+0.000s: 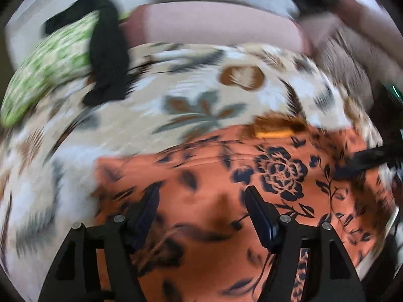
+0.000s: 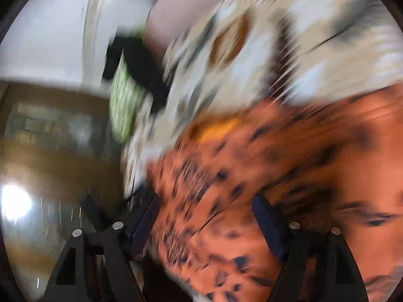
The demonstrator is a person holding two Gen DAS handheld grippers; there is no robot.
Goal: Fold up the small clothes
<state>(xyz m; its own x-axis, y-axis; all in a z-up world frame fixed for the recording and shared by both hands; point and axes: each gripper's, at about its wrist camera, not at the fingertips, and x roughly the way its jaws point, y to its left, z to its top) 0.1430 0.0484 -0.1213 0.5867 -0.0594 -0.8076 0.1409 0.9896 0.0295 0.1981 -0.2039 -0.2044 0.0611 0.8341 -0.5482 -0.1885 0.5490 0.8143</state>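
Orange floral garment [image 1: 226,176] lies flat on a leaf-print bedspread [image 1: 176,95] — directly beneath both grippers. Left gripper [image 1: 201,201] and right gripper [image 2: 206,206] hover with jaws apart, gripping nothing.

The orange floral garment [image 1: 226,176] is lying flat across the near part of the leaf-patterned bedspread [image 1: 201,95], offering no raised obstacle. Open bedspread is stretching beyond it. At the far left a green patterned bundle [image 1: 50,68] with a black cloth [image 1: 108,58] draped over it is blocking that side. A pink pillow [image 1: 214,25] is closing off the far edge.
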